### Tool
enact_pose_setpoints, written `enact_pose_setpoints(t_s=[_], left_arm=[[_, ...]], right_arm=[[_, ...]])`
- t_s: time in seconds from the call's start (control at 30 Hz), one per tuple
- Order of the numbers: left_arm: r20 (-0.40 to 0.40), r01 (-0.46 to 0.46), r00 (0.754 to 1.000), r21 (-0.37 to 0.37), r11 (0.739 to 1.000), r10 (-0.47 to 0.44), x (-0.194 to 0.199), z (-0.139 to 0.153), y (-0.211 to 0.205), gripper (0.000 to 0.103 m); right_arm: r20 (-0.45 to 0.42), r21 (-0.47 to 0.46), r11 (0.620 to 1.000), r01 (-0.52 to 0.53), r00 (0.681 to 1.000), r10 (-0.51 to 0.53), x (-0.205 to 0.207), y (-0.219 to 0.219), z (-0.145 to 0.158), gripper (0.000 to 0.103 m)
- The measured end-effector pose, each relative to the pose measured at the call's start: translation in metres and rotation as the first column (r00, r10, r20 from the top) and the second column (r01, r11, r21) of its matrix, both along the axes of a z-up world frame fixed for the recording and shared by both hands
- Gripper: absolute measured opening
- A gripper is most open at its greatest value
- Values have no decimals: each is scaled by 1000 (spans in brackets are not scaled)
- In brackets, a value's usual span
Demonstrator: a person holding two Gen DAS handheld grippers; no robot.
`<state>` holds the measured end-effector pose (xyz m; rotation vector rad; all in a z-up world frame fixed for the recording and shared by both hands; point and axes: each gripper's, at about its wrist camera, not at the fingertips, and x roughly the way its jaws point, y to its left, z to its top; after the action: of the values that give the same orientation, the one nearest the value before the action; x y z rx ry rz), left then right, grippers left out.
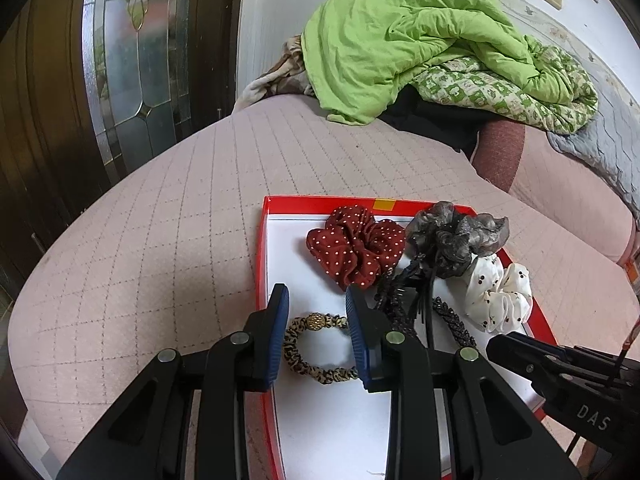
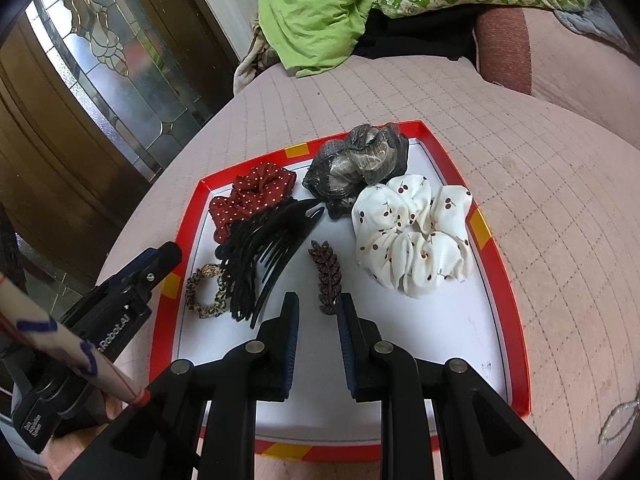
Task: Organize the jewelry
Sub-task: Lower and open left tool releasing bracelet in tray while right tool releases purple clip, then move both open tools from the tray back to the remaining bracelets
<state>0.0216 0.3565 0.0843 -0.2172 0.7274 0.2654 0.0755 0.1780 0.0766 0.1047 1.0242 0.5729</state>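
The left tool hovered with its jaws slightly apart and nothing held, above a leopard-print hair tie lying in the near left part of the red-rimmed tray on the pink quilted bed. The right tool was likewise parted and empty, just short of a brown leaf-shaped hair clip. Around them lay a red dotted scrunchie, a grey scrunchie, a white cherry-print scrunchie and a black hair comb.

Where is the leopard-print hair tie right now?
The leopard-print hair tie lies in the red tray, near its left edge, just left of the black hair combs, below the red polka-dot scrunchie.
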Motion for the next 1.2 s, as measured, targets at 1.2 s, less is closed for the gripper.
enact_pose_setpoints(t_s=[1.2], left_arm=[[96,100,988,180,979,-119,-42,24,-100,40]], right_arm=[[-18,93,993,72,997,-70,-65,-89,24,25]])
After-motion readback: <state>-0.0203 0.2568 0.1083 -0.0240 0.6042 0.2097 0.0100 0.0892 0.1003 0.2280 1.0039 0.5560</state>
